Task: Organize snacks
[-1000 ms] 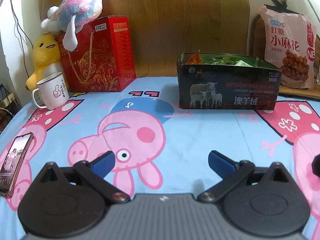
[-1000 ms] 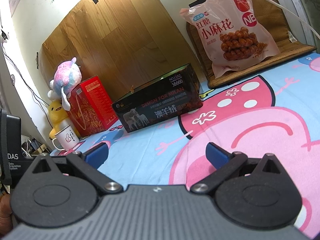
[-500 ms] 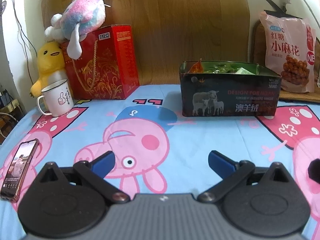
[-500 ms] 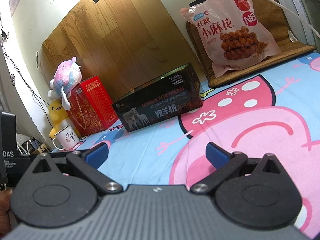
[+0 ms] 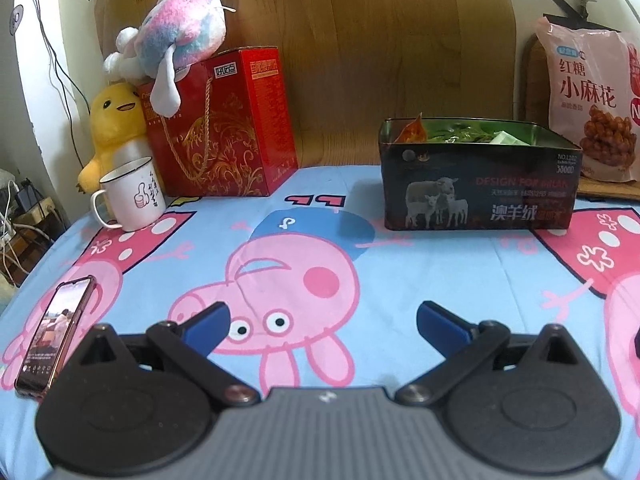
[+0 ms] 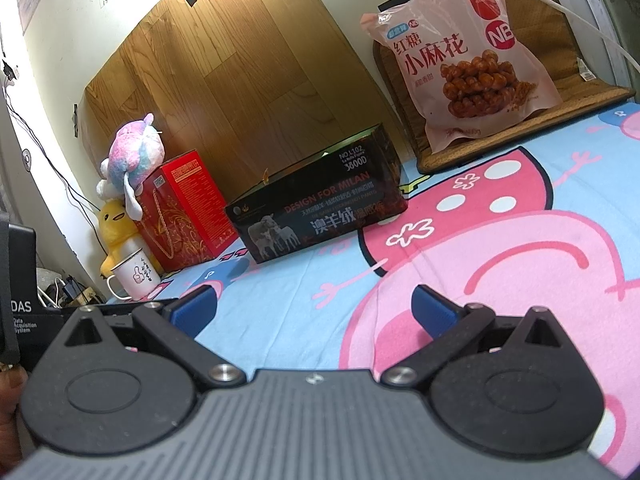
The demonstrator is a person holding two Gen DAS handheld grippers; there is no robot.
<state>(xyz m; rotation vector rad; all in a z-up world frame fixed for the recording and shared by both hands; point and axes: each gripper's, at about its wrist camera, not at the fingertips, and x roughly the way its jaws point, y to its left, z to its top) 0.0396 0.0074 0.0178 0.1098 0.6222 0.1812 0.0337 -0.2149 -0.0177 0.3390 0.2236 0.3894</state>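
A dark box (image 5: 478, 188) printed with sheep stands open at the back of the cartoon-pig cloth, with green and orange snack packets (image 5: 456, 134) showing over its rim. The same box (image 6: 320, 216) appears in the right wrist view. A big pink snack bag (image 5: 592, 100) leans on the wall to its right, also seen as the pink bag (image 6: 468, 56) on a woven mat. My left gripper (image 5: 322, 326) is open and empty, low over the cloth well short of the box. My right gripper (image 6: 314, 310) is open and empty too.
A red gift box (image 5: 224, 124) with a pastel plush (image 5: 180, 28) on top, a yellow duck plush (image 5: 112, 120) and a white mug (image 5: 134, 196) stand at the back left. A phone (image 5: 56, 328) lies on the cloth by the left fingers. A wooden board (image 5: 360, 40) backs the table.
The left wrist view has tilted and drawn back slightly, so the box and toys sit lower and farther in frame. The right gripper has barely moved. Both stay open.
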